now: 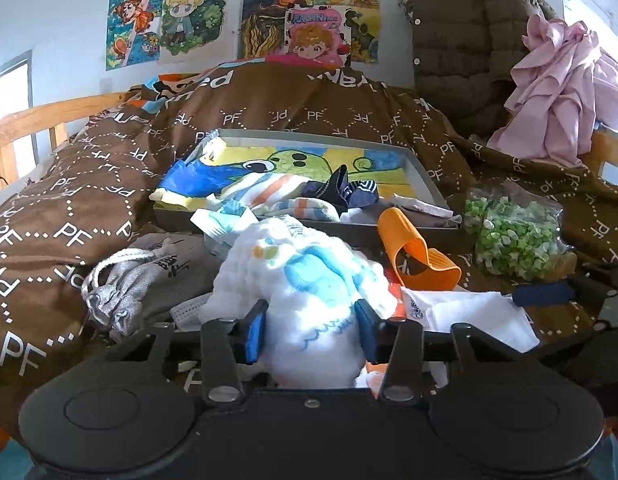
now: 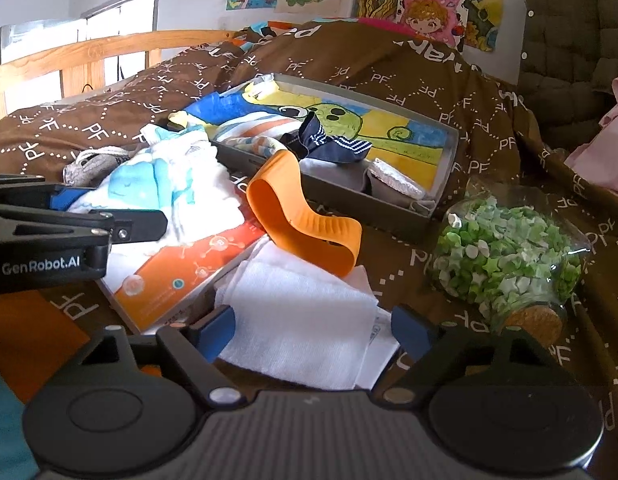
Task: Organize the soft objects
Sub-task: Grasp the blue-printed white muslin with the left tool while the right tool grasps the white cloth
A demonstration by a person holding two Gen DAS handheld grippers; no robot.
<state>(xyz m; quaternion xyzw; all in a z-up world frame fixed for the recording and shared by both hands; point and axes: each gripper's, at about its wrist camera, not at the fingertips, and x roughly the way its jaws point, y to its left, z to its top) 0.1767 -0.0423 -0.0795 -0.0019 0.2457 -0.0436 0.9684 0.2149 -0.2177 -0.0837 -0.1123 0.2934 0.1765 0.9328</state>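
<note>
the left gripper (image 1: 311, 330) pinches the bunched white cloth (image 1: 305, 280) between its pads, the grey tray (image 1: 423, 172) straight ahead beyond it, nearer than the open right gripper (image 2: 313, 330).

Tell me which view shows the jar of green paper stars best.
Right wrist view: the jar of green paper stars lies on its side on the brown bedspread, whole outline and cork stopper visible. Left wrist view shows the same jar smaller near the edge, its stopper indistinct.
</note>
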